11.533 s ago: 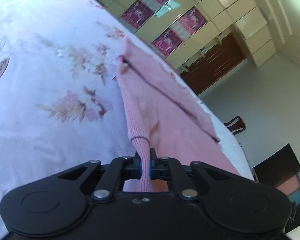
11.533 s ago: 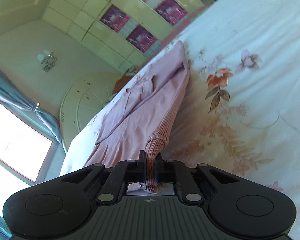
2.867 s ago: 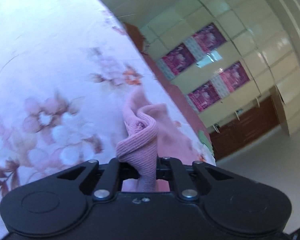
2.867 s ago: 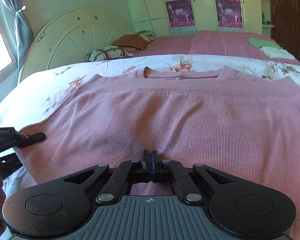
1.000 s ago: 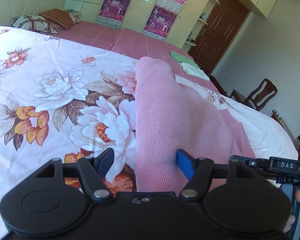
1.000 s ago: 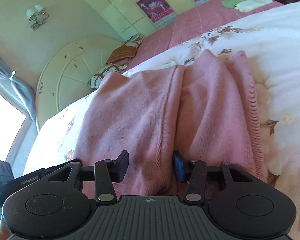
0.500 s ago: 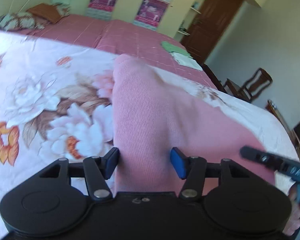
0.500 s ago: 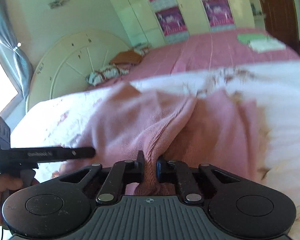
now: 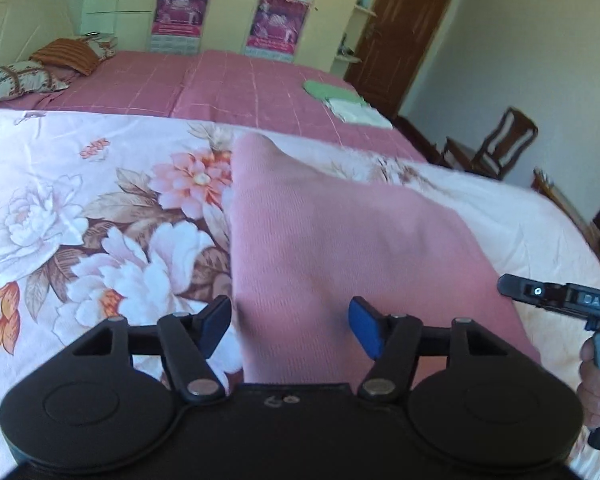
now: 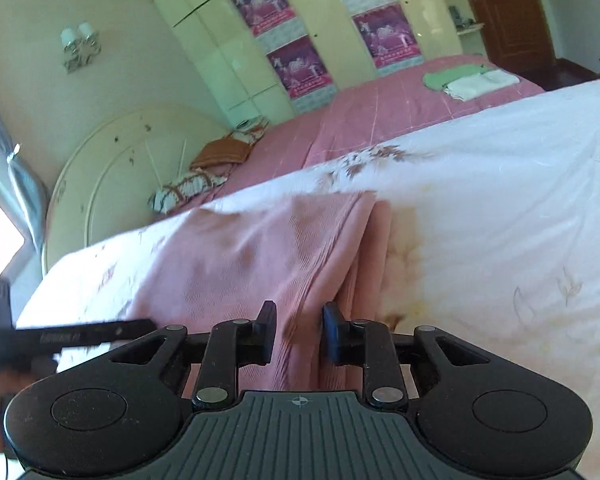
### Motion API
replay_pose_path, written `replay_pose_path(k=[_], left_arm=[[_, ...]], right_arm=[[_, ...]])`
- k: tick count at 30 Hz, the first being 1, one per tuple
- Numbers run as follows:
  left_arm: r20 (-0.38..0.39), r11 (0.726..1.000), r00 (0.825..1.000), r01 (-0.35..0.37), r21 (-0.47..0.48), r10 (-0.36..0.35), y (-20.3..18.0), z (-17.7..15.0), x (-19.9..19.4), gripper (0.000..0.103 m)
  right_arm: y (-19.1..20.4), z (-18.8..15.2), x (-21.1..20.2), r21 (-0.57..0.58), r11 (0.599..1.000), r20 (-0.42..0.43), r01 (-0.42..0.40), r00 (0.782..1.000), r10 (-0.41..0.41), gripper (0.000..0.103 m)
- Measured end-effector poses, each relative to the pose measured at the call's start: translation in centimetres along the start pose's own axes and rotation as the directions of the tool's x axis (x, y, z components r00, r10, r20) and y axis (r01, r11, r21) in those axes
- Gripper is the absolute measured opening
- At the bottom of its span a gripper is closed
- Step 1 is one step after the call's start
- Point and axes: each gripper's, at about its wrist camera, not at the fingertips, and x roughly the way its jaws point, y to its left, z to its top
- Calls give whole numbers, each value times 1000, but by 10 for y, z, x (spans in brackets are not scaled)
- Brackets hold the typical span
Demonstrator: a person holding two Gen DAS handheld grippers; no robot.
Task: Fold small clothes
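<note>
sweater (image 9: 332,240) lies folded on quilt (image 9: 100,216) | left gripper (image 9: 290,326) spread wide over its near edge | right gripper (image 10: 298,332), pinched 0.5 s ago, now parted narrowly, fold released

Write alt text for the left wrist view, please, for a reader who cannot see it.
The open left gripper points along a folded pink sweater lying on a floral bedspread, its blue pads on either side of the fabric. The right gripper, held in a hand, shows at the right edge. Behind are a pink bed, a wardrobe and a brown door.
</note>
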Motion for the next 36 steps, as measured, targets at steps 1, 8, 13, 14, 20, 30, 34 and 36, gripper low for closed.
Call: replay_pose_path(k=[1, 8, 13, 14, 20, 30, 34, 36], left_arm=[[8, 1000, 1000, 0, -24, 1, 4, 3, 1, 61], [-49, 999, 999, 3, -38, -5, 4, 6, 17, 55], [-94, 999, 995, -35, 24, 37, -13, 5, 38, 69], [-89, 998, 995, -44, 34, 47, -13, 6, 36, 69], [-5, 1000, 1000, 6, 14, -6, -4, -18, -24, 61], [-58, 999, 998, -35, 5, 35, 8, -67, -37, 65], [-49, 993, 996, -73, 92, 78, 1, -73, -41, 66], [-1, 996, 998, -62, 63, 63, 5, -62, -50, 64]], right_arm=[[-2, 9, 6, 16, 1000, 4, 3, 1000, -3, 25], [-6, 30, 28, -25, 997, -14, 67, 998, -67, 4], [-17, 21, 33, -65, 990, -64, 124, 990, -128, 4], [-17, 20, 34, -68, 990, -66, 125, 989, -130, 4], [10, 10, -24, -84, 994, 1, 67, 998, -68, 37], [27, -57, -47, -49, 999, -164, -19, 986, 11, 33], [19, -71, -47, -128, 991, -199, 23, 979, -49, 3], [18, -65, -53, -136, 991, -199, 13, 979, -41, 3]])
